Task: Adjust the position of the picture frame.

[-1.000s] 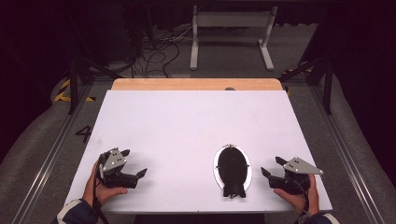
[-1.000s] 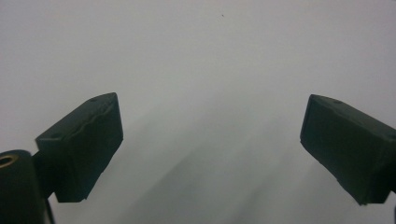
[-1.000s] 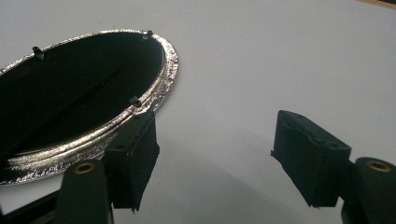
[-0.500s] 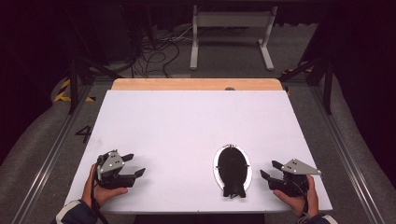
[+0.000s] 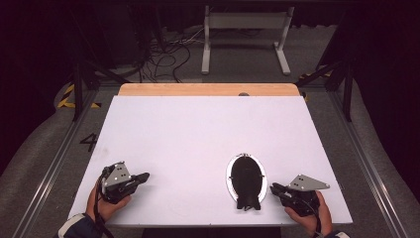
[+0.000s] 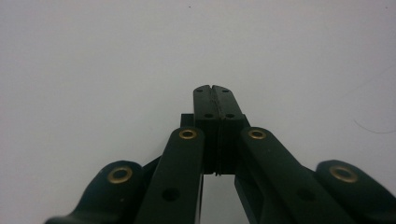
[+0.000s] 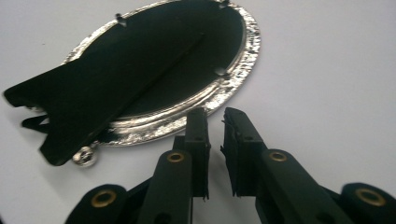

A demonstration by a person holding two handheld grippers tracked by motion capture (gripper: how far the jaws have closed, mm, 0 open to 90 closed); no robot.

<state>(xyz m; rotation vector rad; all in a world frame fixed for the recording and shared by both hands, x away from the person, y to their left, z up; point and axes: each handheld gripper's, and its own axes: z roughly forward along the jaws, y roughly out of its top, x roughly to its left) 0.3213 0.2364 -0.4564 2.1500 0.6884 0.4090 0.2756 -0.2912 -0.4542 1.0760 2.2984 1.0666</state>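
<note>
An oval silver-rimmed frame [image 5: 246, 177] lies face down on the white table [image 5: 198, 129], its black back and folded stand up; the right gripper view shows the frame [image 7: 154, 60] close. My right gripper [image 5: 273, 187] rests just right of it, near the table's front edge. Its jaws have just been closing and stand a narrow gap apart [image 7: 215, 115], nothing between them, tips next to the frame's rim without touching it. My left gripper [image 5: 145, 175] sits at the front left on bare table. Its jaws have just closed and are shut together [image 6: 213, 88] with nothing in them.
A wooden strip [image 5: 208, 89] runs along the table's far edge. Beyond it stand a white metal stand [image 5: 245, 29] and loose cables [image 5: 163, 59] on the floor. Metal rails [image 5: 54, 163] flank the table on both sides.
Both grippers' jaws have drawn together from wide open: the left fully, the right to a narrow gap. The hands and the oval frame have stayed where they were.
</note>
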